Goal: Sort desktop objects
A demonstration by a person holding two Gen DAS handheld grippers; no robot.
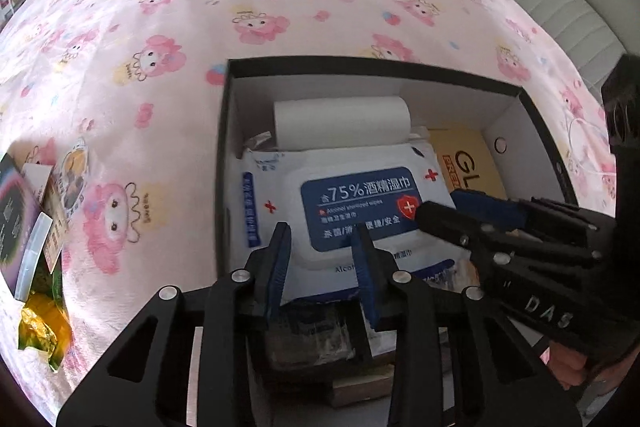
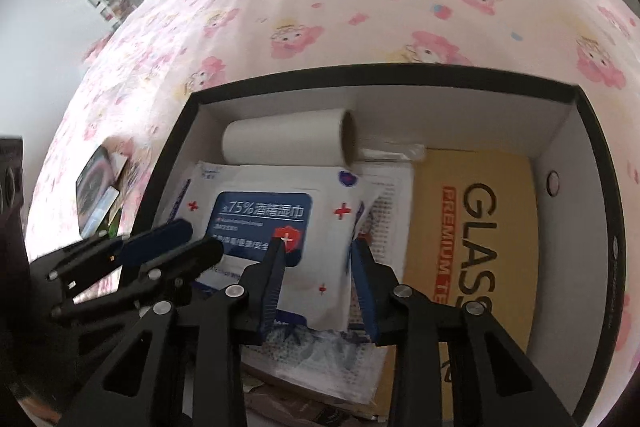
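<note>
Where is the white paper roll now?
The white paper roll lies inside the box, against its far wall, just behind the wipes pack.

The right claw (image 2: 318,247) hangs with its jaws apart over the wipes pack (image 2: 276,223) in the black box (image 2: 384,77). A white roll (image 2: 286,141) lies behind the pack; a yellow glass-protector package (image 2: 480,227) lies beside it. The left claw (image 2: 182,241) enters from the left.
</note>
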